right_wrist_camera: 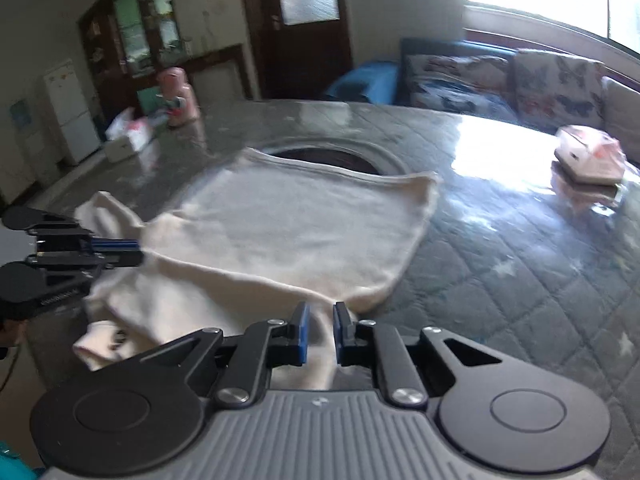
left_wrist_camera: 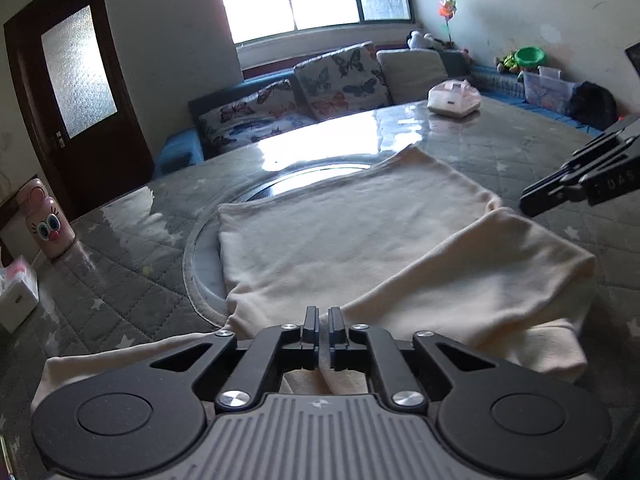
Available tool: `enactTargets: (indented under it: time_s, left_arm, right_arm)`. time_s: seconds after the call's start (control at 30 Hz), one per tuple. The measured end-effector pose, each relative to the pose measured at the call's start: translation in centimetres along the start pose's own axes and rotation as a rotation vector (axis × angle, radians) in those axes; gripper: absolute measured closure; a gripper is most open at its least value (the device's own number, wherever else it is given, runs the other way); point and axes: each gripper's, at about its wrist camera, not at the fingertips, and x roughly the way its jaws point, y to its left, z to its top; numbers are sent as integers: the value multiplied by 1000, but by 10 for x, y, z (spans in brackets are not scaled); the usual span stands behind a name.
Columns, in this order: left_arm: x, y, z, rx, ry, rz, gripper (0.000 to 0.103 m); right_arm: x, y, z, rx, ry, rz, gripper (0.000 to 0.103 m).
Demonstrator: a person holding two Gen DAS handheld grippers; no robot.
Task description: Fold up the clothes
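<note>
Blur smears the right wrist view, so we can't read the dark print on the cream knit garment [right_wrist_camera: 288,224] w/ its near part hidden under both tools. It lies spread on the grey quilted table [left_wrist_camera: 120,280]. Left gripper [left_wrist_camera: 324,320]: jaws pinched tight on a cloth fold. Right gripper [right_wrist_camera: 321,320]: jaws slightly apart, cloth between; grip unclear.

**Around the counter**

I see a quilted grey counter [left_wrist_camera: 120,280] with a pink bunny bottle [left_wrist_camera: 47,222] and white box [left_wrist_camera: 16,298] at its left, a pink-white packet [left_wrist_camera: 454,98] far side, butterfly cushions [left_wrist_camera: 340,78] and dark door [left_wrist_camera: 72,92] behind.
</note>
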Motion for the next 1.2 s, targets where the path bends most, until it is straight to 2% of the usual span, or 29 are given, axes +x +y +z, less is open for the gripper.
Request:
enactTargets:
  time_s: [0.13,0.23,0.37,0.57,0.7,0.83,0.97,1.07,1.2]
  left_arm:
    - [-8,2,-9,-36,12,-36,91]
    - [-7,-2,-22,-4,49,-12,91]
    - [-17,17,-27,-81,35,21,82]
    - [-22,70,-33,-246,40,222,78]
    - [-21,113,-43,-360,54,374,74]
    - [-20,156,-54,-490,79,516,72]
    - [-16,182,-60,-543,102,636,64]
    - [-8,198,-65,-606,131,616,64]
    - [0,203,-69,-624,136,605,69]
  right_arm:
    - [7,13,-7,-42,49,43,91]
    - [16,22,-16,-83,93,37,90]
    - [13,44,-9,-187,76,42,90]
    - [34,83,8,-285,61,128,90]
    - [59,100,5,-297,112,168,90]
    - [56,107,2,-318,99,164,88]
    - [45,106,4,-303,85,176,88]
    - [38,103,5,-292,77,176,88]
    - [30,97,6,-277,59,162,88]
